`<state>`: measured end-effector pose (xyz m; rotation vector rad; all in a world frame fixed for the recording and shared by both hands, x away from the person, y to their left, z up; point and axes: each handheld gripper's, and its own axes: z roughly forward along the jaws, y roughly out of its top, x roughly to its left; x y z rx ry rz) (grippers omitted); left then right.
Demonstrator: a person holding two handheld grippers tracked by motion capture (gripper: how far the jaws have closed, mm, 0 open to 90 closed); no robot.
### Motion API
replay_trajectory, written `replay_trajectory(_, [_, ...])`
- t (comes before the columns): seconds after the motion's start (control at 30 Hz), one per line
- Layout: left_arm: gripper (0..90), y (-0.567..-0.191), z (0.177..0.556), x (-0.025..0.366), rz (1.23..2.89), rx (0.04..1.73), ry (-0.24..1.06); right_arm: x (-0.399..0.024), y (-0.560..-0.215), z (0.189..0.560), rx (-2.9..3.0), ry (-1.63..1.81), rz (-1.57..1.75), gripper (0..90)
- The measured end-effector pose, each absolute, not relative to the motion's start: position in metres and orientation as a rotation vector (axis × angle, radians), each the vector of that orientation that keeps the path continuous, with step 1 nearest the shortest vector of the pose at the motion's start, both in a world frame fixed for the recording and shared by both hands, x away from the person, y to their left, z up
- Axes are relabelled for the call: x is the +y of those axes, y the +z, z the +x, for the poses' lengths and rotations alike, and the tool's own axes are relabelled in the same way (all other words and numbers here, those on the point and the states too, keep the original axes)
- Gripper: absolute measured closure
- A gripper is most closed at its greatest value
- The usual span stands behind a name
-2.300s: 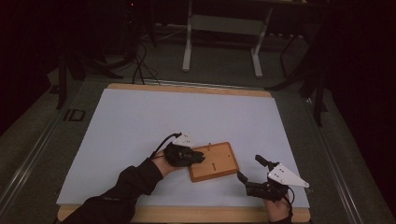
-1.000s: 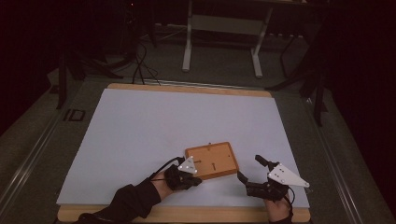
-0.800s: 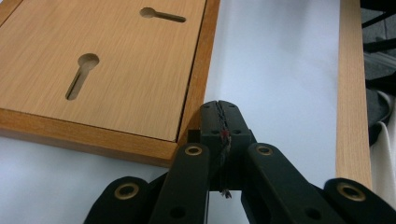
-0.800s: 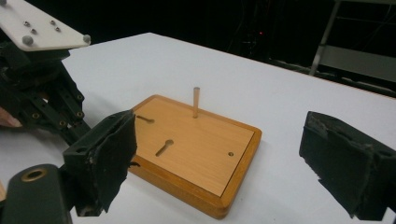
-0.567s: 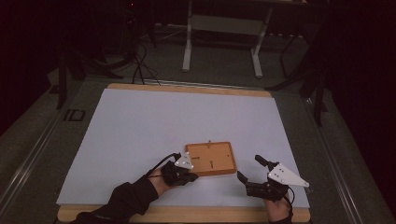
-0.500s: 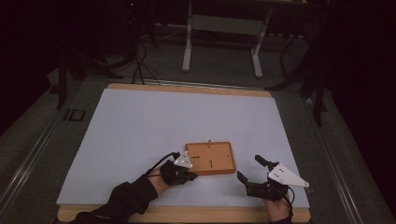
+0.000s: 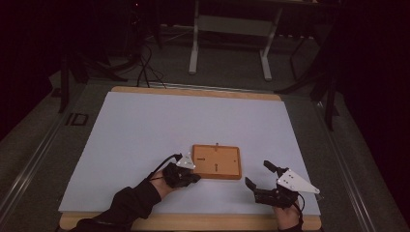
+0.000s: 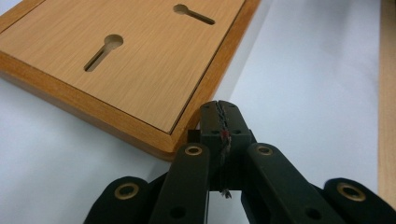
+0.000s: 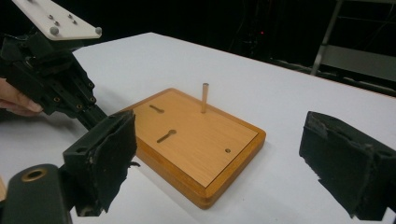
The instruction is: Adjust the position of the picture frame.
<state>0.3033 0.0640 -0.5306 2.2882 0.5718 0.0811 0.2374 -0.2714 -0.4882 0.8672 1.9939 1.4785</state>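
The wooden board (image 7: 216, 162) lies flat near the table's (image 7: 145, 125) front edge. The left gripper (image 7: 186, 175), jaws together, touches its near-left corner; the right gripper (image 7: 261, 176) waits beside, jaws apart. Positioning appears unfinished.

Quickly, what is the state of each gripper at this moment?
Left gripper: shut, empty, its tip at the corner of the wooden board.
Right gripper: open, holding nothing.

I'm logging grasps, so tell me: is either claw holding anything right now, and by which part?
Nothing is held. The left claw is shut on itself, its tip beside the wooden board's corner. The right claw is open, with the board beyond its jaws.
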Motion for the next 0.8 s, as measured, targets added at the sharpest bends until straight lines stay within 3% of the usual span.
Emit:
replay_trajectory(0.43, [90.0, -0.523, 0.299, 0.065, 2.235, 0.555, 0.039, -0.272, -0.488, 0.238, 1.999, 1.482, 0.869, 10.6])
replay_trajectory(0.8, [79.7, -0.510, 0.310, 0.071, 2.154, 0.599, 0.028, -0.270, -0.488, 0.238, 2.003, 1.484, 0.854, 10.6])
